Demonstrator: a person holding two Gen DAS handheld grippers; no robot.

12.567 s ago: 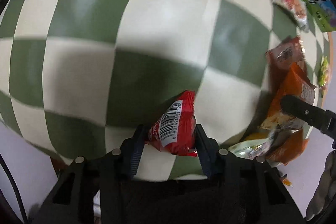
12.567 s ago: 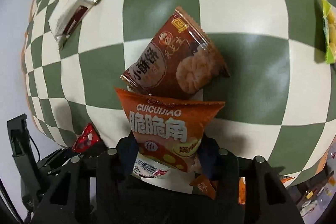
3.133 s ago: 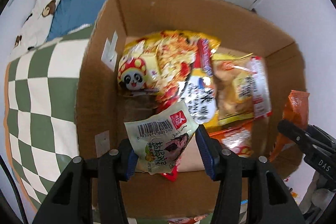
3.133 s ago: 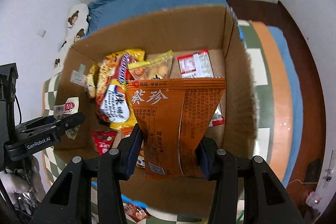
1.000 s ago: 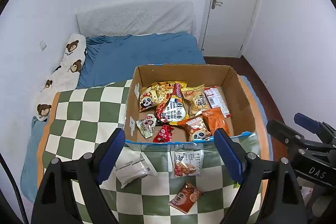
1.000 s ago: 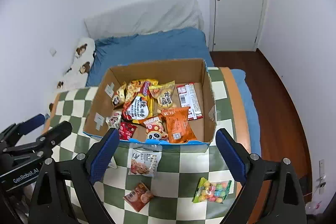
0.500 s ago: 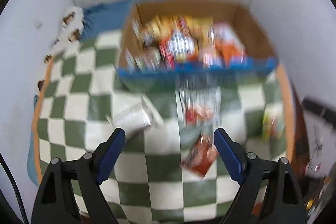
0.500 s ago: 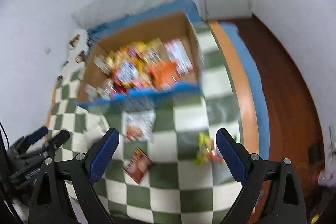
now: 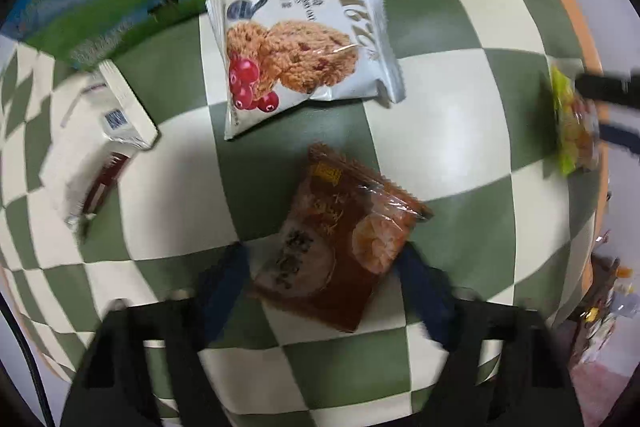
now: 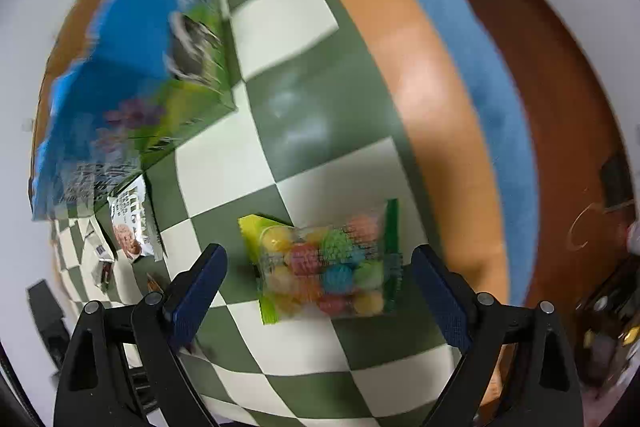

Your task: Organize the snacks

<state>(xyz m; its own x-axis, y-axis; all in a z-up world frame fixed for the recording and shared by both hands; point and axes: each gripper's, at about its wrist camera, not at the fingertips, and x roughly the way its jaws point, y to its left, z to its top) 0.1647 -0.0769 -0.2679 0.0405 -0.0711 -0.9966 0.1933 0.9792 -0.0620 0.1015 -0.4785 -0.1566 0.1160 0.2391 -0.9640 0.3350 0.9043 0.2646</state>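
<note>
Brown snack pack (image 9: 340, 251) lies on green/white checked cloth (image 9: 452, 131), btwn left gripper (image 9: 324, 279) jaws, which are closing, not yet pressing. Right gripper (image 10: 316, 283) wide apart either side of candy bag (image 10: 332, 267). Cookie pack (image 9: 304, 55) near blue box (image 10: 132, 67); orange cloth border, blue bedding, brown floor beyond.

The right tongs (image 10: 318, 281) stand wide apart around a clear candy bag (image 10: 326, 267) on the checkered cloth (image 10: 304, 131).
</note>
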